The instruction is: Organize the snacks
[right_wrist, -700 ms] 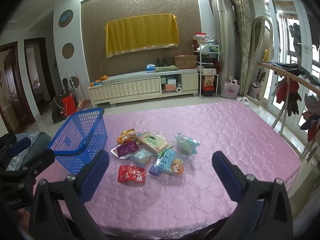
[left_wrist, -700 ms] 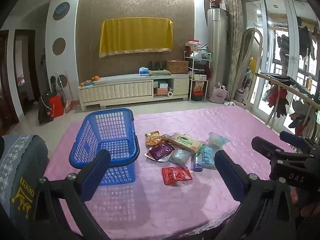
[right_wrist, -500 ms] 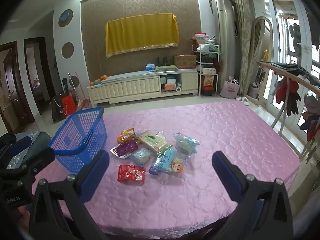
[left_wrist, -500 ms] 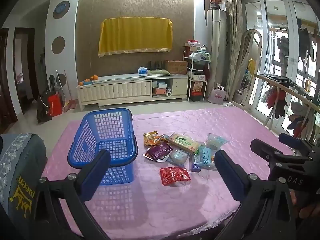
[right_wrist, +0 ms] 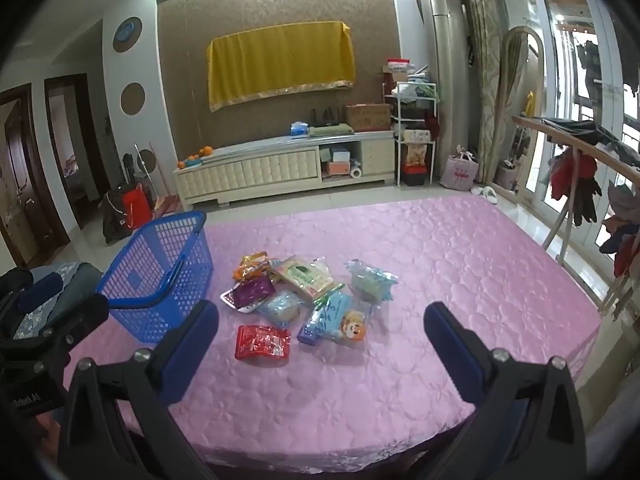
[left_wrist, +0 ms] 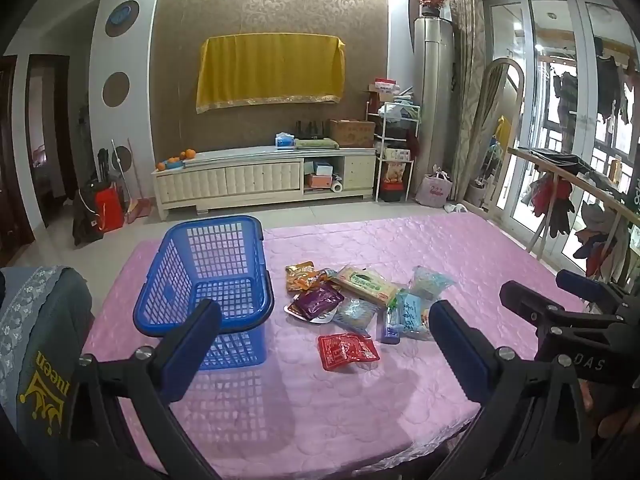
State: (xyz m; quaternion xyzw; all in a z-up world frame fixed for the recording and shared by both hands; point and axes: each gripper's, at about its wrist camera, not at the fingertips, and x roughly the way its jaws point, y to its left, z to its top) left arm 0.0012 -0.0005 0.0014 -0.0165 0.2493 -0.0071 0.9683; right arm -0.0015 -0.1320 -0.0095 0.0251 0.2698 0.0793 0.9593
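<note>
Nothing packed yet: blue basket [left_wrist: 208, 276] sits empty, snack packets [right_wrist: 304, 300] heaped beside it; left gripper [left_wrist: 324, 340] and right gripper [right_wrist: 320, 336] gape wide, holding nothing.

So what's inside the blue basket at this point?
Nothing visible: the blue basket shows only its bare mesh floor. The near inner corner is hidden behind the left gripper's finger.
</note>
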